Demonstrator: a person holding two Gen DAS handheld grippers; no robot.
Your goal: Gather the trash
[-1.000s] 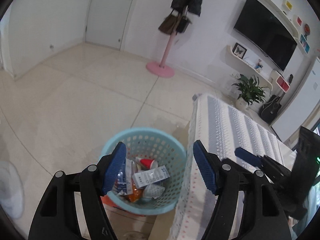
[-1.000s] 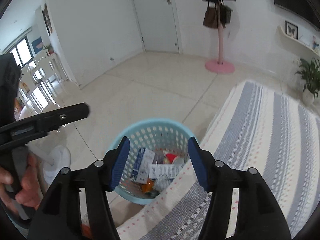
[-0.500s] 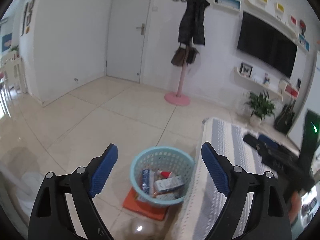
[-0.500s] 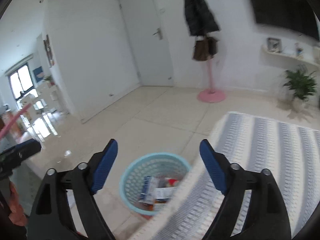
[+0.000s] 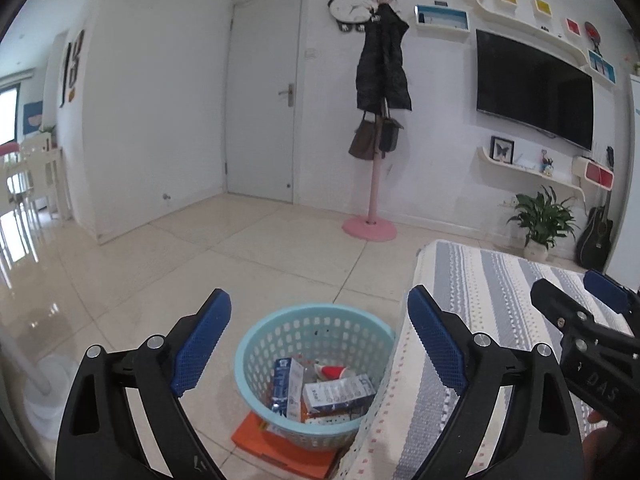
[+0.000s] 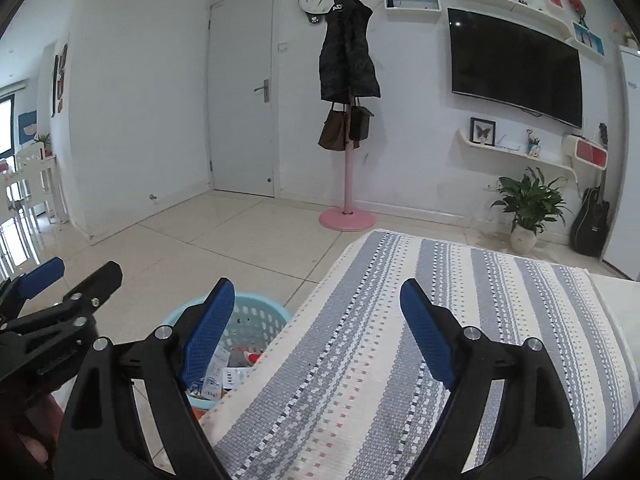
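Left gripper [image 5: 318, 344] fingers wide, empty, above blue trash basket [image 5: 256, 344], right gripper [image 6: 316, 330] fingers wide, empty, basket half hidden behind striped tablecloth [image 6: 480, 300], wrappers' [image 5: 338, 390] print unreadable

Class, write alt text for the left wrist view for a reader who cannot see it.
The open, empty left gripper frames a light blue basket of wrappers and cartons on a tiled floor, beside a striped cloth. The right gripper shows at right.

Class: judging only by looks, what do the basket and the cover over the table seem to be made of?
Basket: probably moulded plastic, pale blue, semi-matte; even rows of punched holes and a smooth rolled rim.
Cover: looks like woven cloth, matte; striped grey and cream with a stitched texture, draping softly over the edge.
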